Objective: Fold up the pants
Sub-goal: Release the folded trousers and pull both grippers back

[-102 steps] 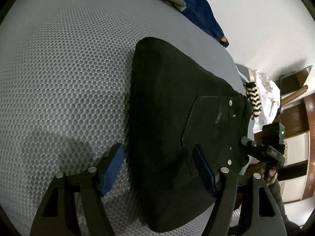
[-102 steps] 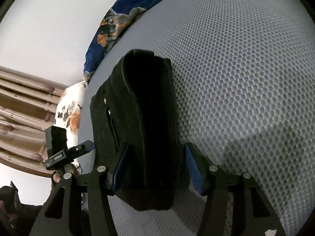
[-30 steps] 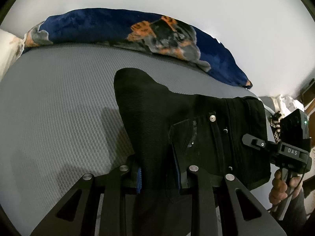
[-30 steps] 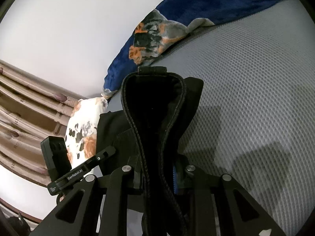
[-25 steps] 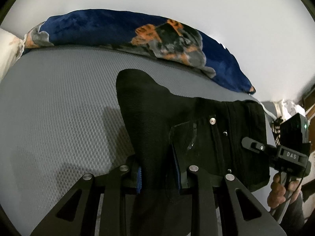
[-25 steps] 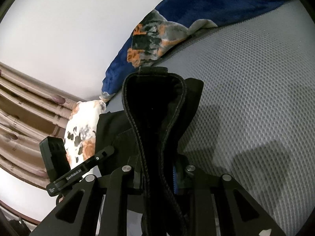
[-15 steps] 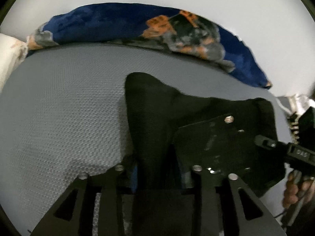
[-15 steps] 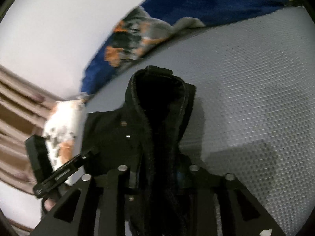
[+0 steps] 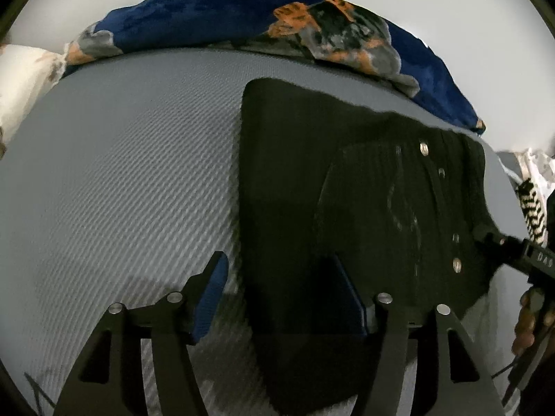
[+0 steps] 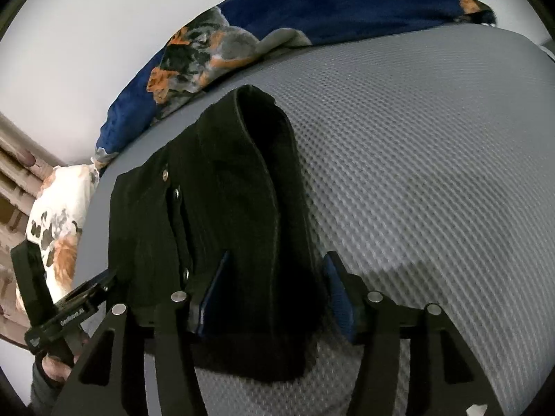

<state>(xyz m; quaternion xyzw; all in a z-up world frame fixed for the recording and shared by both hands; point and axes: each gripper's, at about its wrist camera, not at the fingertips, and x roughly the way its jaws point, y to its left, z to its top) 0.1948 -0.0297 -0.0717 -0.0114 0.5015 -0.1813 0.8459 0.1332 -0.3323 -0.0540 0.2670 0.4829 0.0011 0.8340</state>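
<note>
Pants (image 9: 347, 208) are lying folded in a compact black bundle on the grey bed (image 9: 121, 173), long axis running near to far, away from both cameras. Left gripper (image 9: 281, 294) is straddling the bundle's left near edge, jaws open. Right gripper (image 10: 277, 294) is straddling its right near edge, jaws also spread, gripping nothing.

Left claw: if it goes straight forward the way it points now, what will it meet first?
The left claw is open. Its right finger lies over the folded black pants, so these likely come first, then the gray mattress. Depth is unclear.
</note>
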